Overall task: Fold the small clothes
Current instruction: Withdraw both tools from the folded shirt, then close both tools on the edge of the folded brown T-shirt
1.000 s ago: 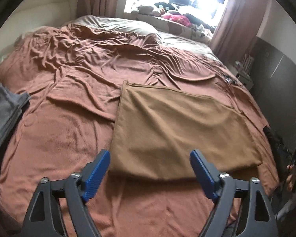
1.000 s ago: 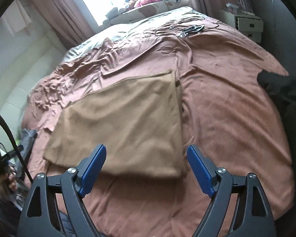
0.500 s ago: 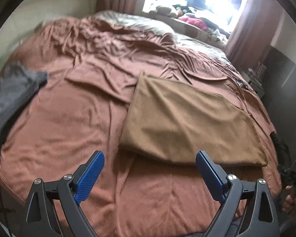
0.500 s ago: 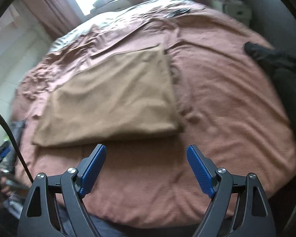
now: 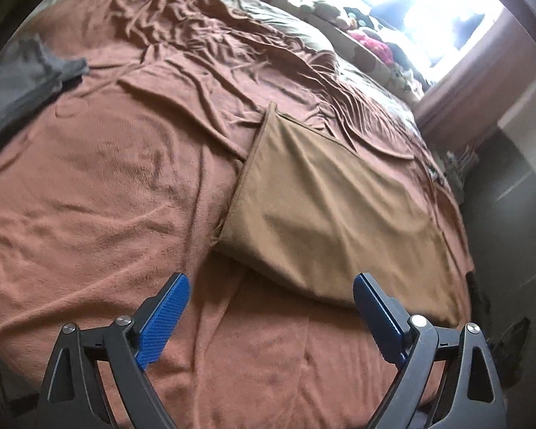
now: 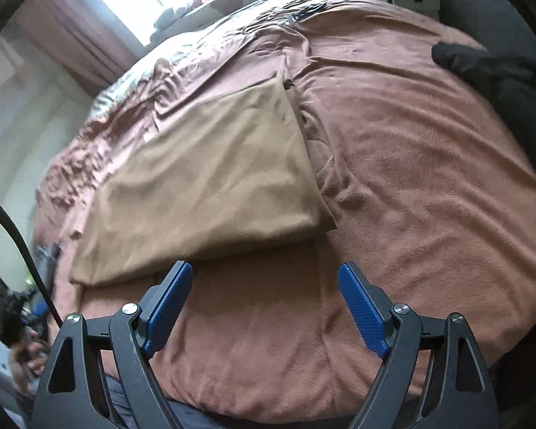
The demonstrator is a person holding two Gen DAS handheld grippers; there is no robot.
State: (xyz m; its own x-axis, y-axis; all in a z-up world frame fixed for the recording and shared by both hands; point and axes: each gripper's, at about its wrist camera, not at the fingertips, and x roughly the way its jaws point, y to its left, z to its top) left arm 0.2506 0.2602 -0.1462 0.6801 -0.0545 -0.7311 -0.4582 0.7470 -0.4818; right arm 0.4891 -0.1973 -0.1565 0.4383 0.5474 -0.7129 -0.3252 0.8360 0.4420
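Claws [image 5: 269, 287] [image 6: 264, 277] spread above bedspread [image 5: 107, 186]

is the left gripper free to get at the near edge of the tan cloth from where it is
Probably yes. The left gripper is open and holds nothing, and the tan cloth lies flat on the bedspread just ahead of its fingertips. Only bare bedspread lies between them, and nothing rests on the cloth's near edge.
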